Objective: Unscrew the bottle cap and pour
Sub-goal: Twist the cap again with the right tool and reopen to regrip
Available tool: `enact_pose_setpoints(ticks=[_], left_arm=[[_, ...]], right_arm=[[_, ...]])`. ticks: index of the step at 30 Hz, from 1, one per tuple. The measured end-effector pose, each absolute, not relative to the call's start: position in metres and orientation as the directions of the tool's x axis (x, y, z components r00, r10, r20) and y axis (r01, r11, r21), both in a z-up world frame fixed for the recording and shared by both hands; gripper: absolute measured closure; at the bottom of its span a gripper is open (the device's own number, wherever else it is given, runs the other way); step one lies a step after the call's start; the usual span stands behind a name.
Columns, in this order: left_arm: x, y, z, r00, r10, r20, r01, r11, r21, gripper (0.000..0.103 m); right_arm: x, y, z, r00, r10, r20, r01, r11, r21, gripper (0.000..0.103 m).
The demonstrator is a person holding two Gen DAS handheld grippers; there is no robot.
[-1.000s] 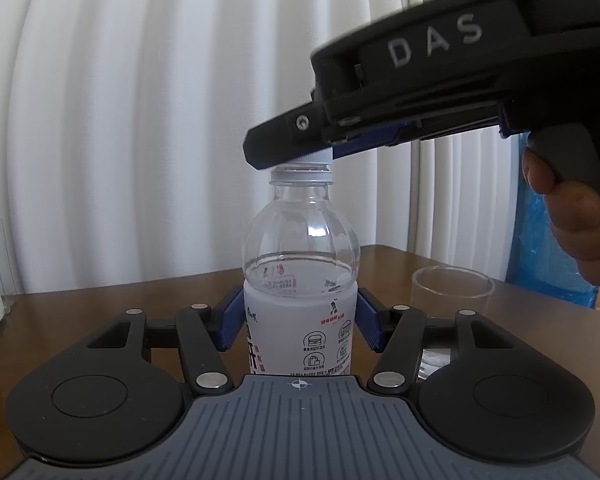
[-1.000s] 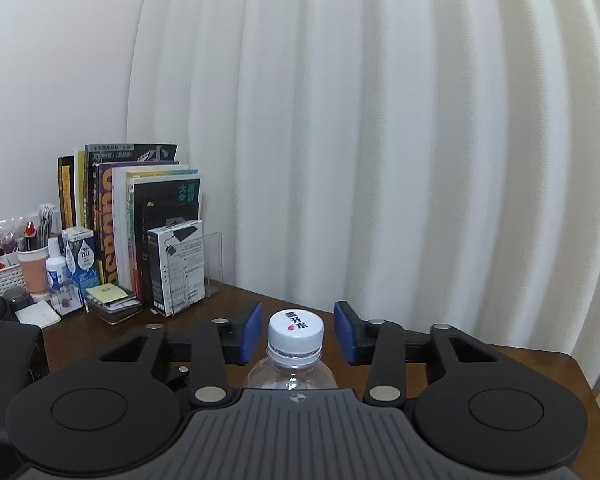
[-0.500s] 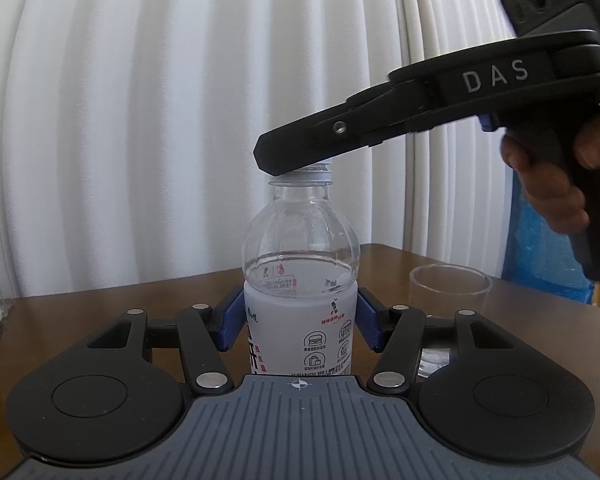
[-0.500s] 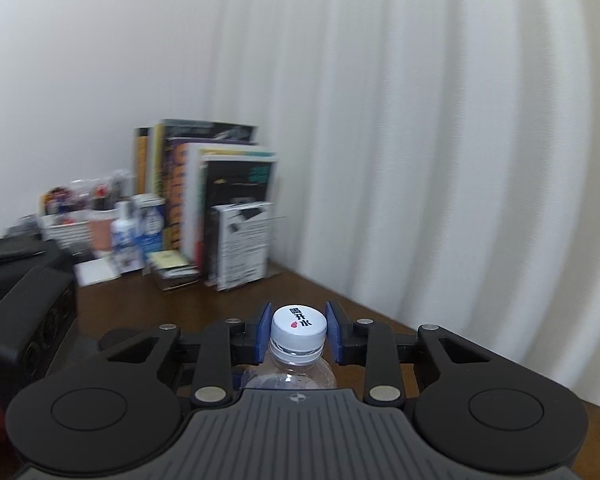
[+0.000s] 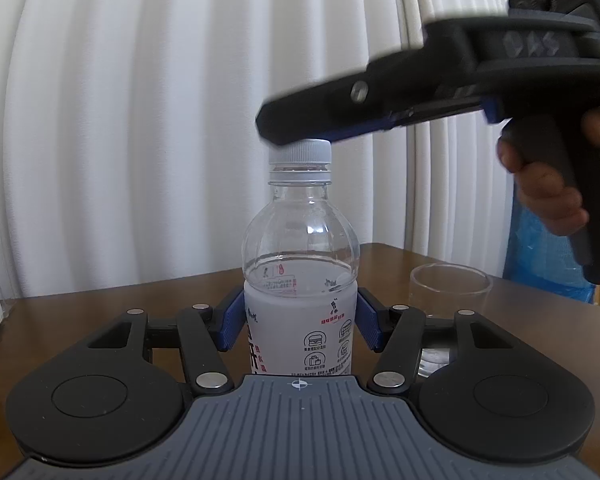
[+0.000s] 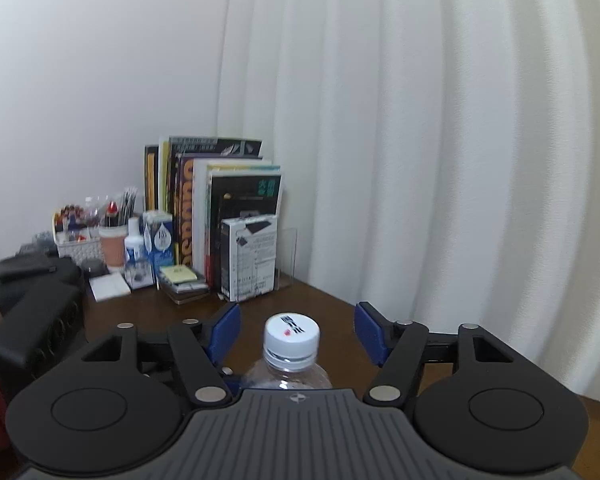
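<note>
A clear plastic water bottle [image 5: 300, 264] with a white label stands upright on the brown table [image 5: 100, 304], partly filled. My left gripper [image 5: 300, 322] is shut on its labelled body. Its white cap [image 5: 300, 151] is on the neck and also shows in the right wrist view [image 6: 292, 334]. My right gripper [image 6: 296, 332] is open, its blue pads wide apart on either side of the cap and not touching it. In the left wrist view the right gripper [image 5: 284, 136] hovers just over the cap, held by a hand.
An empty clear glass [image 5: 450, 290] stands on the table right of the bottle. Books [image 6: 220, 216], a white box [image 6: 252, 258], small bottles and a basket of stationery [image 6: 80, 236] line the far left. A black device [image 6: 32, 312] lies left. A white curtain hangs behind.
My right gripper was shut on the cap half a second ago; it has now opened, lifted slightly and swung back. The left gripper and bottle have not moved.
</note>
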State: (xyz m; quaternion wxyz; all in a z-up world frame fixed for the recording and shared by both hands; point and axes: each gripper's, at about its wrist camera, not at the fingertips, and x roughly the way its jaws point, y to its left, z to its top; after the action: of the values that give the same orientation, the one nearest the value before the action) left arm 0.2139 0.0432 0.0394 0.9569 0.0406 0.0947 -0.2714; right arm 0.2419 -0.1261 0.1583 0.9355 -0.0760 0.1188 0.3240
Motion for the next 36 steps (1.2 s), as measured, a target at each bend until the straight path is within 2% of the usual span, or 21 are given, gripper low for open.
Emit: enact_pose_setpoints(ticks=[1, 3, 8, 11, 12, 16, 20, 22, 25, 30, 36], left_arm=[[0.214, 0.043, 0.04, 0.835, -0.512, -0.204, 0.527, 0.85, 0.026, 0.045], [0.215, 0.044, 0.04, 0.835, -0.511, -0.203, 0.526, 0.85, 0.023, 0.045], [0.216, 0.044, 0.04, 0.835, -0.511, -0.204, 0.525, 0.851, 0.018, 0.045], [0.215, 0.045, 0.04, 0.835, -0.511, -0.204, 0.525, 0.851, 0.016, 0.045], [0.216, 0.045, 0.04, 0.835, -0.512, -0.204, 0.525, 0.851, 0.016, 0.045], [0.217, 0.044, 0.041, 0.834, -0.512, -0.205, 0.526, 0.851, 0.012, 0.045], [0.217, 0.046, 0.042, 0.833, -0.513, -0.205, 0.526, 0.85, 0.012, 0.045], [0.217, 0.047, 0.041, 0.833, -0.513, -0.205, 0.527, 0.85, 0.011, 0.045], [0.218, 0.047, 0.04, 0.833, -0.514, -0.206, 0.527, 0.85, 0.011, 0.045], [0.22, 0.049, 0.04, 0.832, -0.515, -0.205, 0.528, 0.849, 0.012, 0.045], [0.203, 0.034, 0.041, 0.841, -0.501, -0.204, 0.515, 0.857, 0.022, 0.045]], right_arm=[[0.234, -0.122, 0.159, 0.796, 0.55, -0.254, -0.585, 0.807, -0.086, 0.017], [0.224, -0.116, 0.158, 0.856, 0.467, -0.221, -0.498, 0.859, -0.116, 0.014], [0.205, -0.099, 0.149, 0.935, 0.315, -0.164, -0.331, 0.94, -0.083, 0.014], [0.205, -0.091, 0.14, 0.94, 0.3, -0.161, -0.313, 0.948, -0.063, 0.015], [0.205, -0.088, 0.137, 0.941, 0.3, -0.158, -0.313, 0.948, -0.062, 0.018], [0.213, -0.078, 0.13, 0.941, 0.277, -0.193, -0.299, 0.949, -0.097, 0.051], [0.216, -0.077, 0.127, 0.941, 0.269, -0.204, -0.292, 0.952, -0.089, 0.054], [0.215, -0.076, 0.127, 0.944, 0.261, -0.205, -0.286, 0.953, -0.104, 0.064], [0.215, -0.075, 0.127, 0.941, 0.26, -0.217, -0.289, 0.951, -0.113, 0.071], [0.216, -0.082, 0.128, 0.926, 0.302, -0.226, -0.333, 0.936, -0.111, 0.071], [0.228, -0.11, 0.139, 0.837, 0.47, -0.281, -0.52, 0.843, -0.136, 0.071]])
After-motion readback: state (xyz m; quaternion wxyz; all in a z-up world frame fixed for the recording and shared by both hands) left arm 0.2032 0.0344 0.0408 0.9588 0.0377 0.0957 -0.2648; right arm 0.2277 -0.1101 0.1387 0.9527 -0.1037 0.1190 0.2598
